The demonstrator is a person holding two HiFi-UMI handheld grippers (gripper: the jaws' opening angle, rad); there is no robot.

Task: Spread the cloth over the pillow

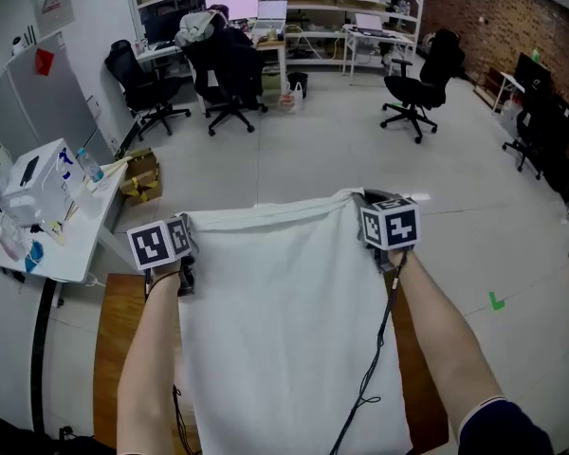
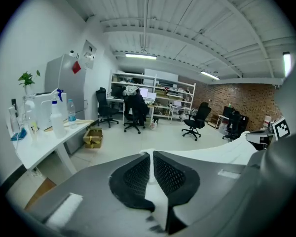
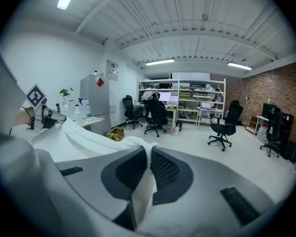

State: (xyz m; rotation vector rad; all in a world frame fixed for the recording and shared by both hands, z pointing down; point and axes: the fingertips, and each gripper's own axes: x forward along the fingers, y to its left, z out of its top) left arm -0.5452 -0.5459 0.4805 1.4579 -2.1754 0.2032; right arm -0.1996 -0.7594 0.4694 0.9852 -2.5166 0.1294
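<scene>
A white cloth (image 1: 289, 320) hangs stretched between my two grippers, held up in front of me over a wooden table (image 1: 114, 349). My left gripper (image 1: 185, 259) is shut on the cloth's upper left corner (image 2: 150, 179). My right gripper (image 1: 372, 230) is shut on the upper right corner (image 3: 145, 181). In each gripper view a strip of white fabric is pinched between the black pads. The cloth's top edge (image 2: 222, 152) runs across to the other gripper. No pillow shows; the cloth hides what lies below it.
A white side table (image 1: 62, 226) with bottles and a box stands at the left, a cardboard box (image 1: 140, 178) on the floor beside it. Office chairs (image 1: 412, 88) and shelves with monitors (image 1: 266, 12) fill the far room. Cables (image 1: 370, 377) trail along my right arm.
</scene>
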